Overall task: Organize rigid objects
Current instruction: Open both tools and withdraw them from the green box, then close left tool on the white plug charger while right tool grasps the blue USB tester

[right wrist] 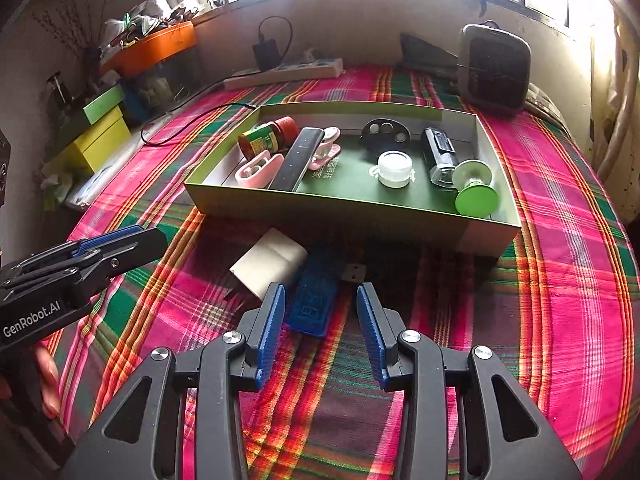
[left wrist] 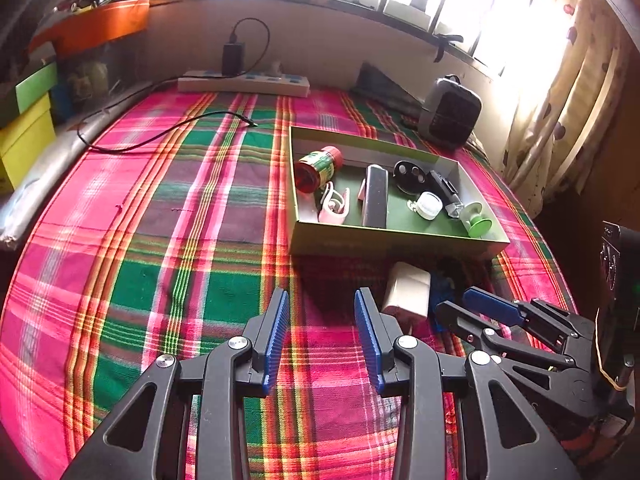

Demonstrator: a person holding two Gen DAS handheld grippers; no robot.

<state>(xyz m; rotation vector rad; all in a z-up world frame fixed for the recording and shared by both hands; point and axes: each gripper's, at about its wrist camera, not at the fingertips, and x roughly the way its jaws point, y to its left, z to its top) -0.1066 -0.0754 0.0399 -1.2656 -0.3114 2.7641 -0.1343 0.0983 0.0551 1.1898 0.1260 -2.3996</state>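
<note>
Both grippers hang over the plaid cloth (left wrist: 160, 240) with jaws spread and nothing between them. The left gripper (left wrist: 322, 332) is over bare cloth; the right gripper (right wrist: 320, 320) stands just short of a blue stick (right wrist: 314, 304), which lies beside a white charger (right wrist: 268, 266), both just outside the box's (right wrist: 320, 216) near wall. Inside the box lie a jar (right wrist: 266, 138), black bar (right wrist: 298, 160), white cap (right wrist: 395, 168) and green spool (right wrist: 476, 196).

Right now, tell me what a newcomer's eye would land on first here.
The loud pink-and-green plaid cloth that covers the whole surface. On it stands an open green tray with small items inside, among them a red-capped jar at its far left corner. A white charger and a blue device lie just outside its near wall.
</note>
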